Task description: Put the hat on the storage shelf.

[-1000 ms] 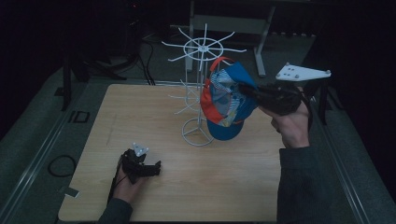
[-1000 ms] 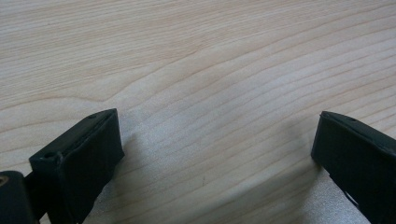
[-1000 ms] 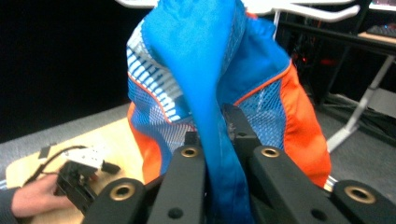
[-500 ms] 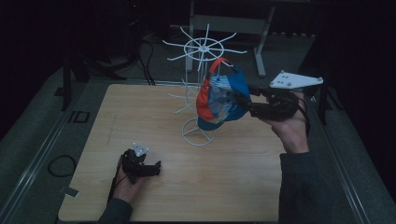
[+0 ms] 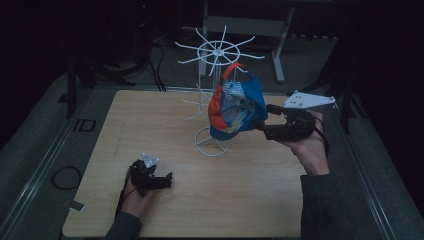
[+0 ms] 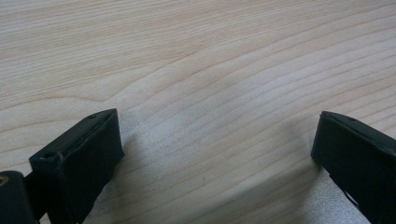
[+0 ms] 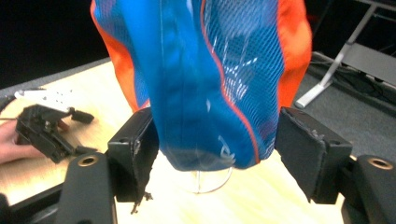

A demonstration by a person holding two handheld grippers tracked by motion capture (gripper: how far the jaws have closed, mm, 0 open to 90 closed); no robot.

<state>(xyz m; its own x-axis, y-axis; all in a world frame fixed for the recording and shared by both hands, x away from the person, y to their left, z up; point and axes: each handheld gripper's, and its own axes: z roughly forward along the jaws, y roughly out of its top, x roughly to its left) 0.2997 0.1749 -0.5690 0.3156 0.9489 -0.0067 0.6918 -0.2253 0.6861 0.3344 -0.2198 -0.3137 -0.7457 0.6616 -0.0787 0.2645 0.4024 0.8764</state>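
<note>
Two tools at wooden worktop (image 5: 150,125). Right tool (image 5: 262,125) raised right of white wire rack (image 5: 215,90), jaws toward blue-and-orange cap (image 5: 235,107). Cap hangs in air beside rack's pole, above rack's ring base. Right gripper view: cap's blue mesh and lower edge (image 7: 210,93) lie between spread jaws; grip not clear, cannot tell whether clenched. Left tool (image 5: 150,177) rests low on worktop, near front edge, well apart from cap; jaws released, wide apart over bare wood (image 6: 210,93).
</note>
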